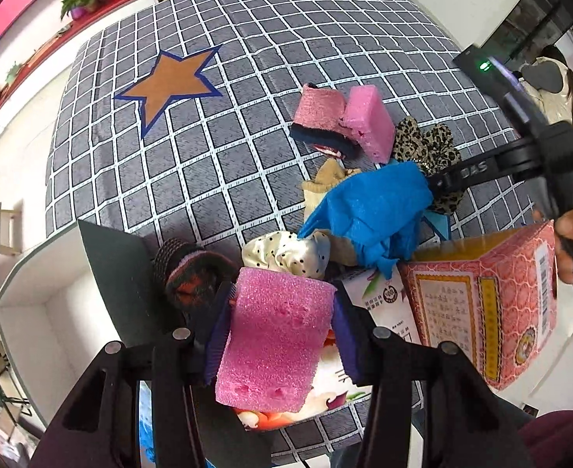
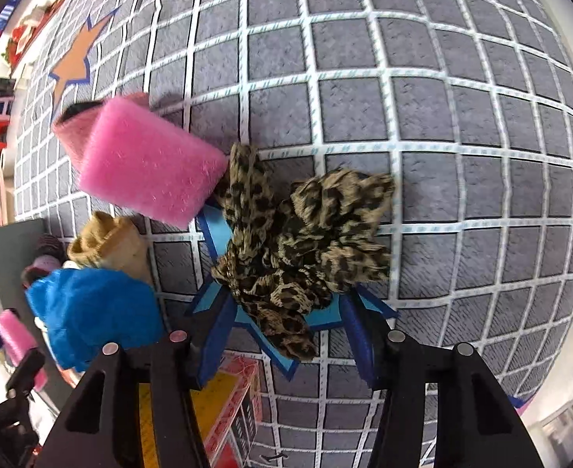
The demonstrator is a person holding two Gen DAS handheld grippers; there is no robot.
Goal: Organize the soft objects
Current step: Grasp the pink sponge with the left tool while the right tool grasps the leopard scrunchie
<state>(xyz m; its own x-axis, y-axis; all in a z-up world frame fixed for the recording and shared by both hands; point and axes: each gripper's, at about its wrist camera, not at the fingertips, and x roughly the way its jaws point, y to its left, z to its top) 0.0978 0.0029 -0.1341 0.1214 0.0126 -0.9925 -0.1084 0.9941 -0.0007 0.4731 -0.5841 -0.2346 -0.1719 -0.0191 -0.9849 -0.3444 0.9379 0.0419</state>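
Observation:
My left gripper (image 1: 278,304) is shut on a pink sponge (image 1: 274,335), held over the near edge of the checked grey cloth (image 1: 247,124). My right gripper (image 2: 286,331) is open with its jaws either side of a leopard-print scrunchie (image 2: 298,249) that lies on a blue star (image 2: 325,318); the scrunchie also shows in the left wrist view (image 1: 427,148). A second pink sponge (image 2: 150,167) lies to its left, against a pink sock (image 1: 317,113). A blue cloth (image 2: 91,312), a tan sock (image 2: 107,241) and a dotted white scrunchie (image 1: 286,253) lie nearby.
A pink patterned box (image 1: 489,304) with an open top stands at the near right edge. A dark board (image 1: 118,273) and a dark striped sock (image 1: 193,273) are at the near left. An orange star (image 1: 173,82) marks the cloth farther back. A white shelf (image 1: 32,312) is left.

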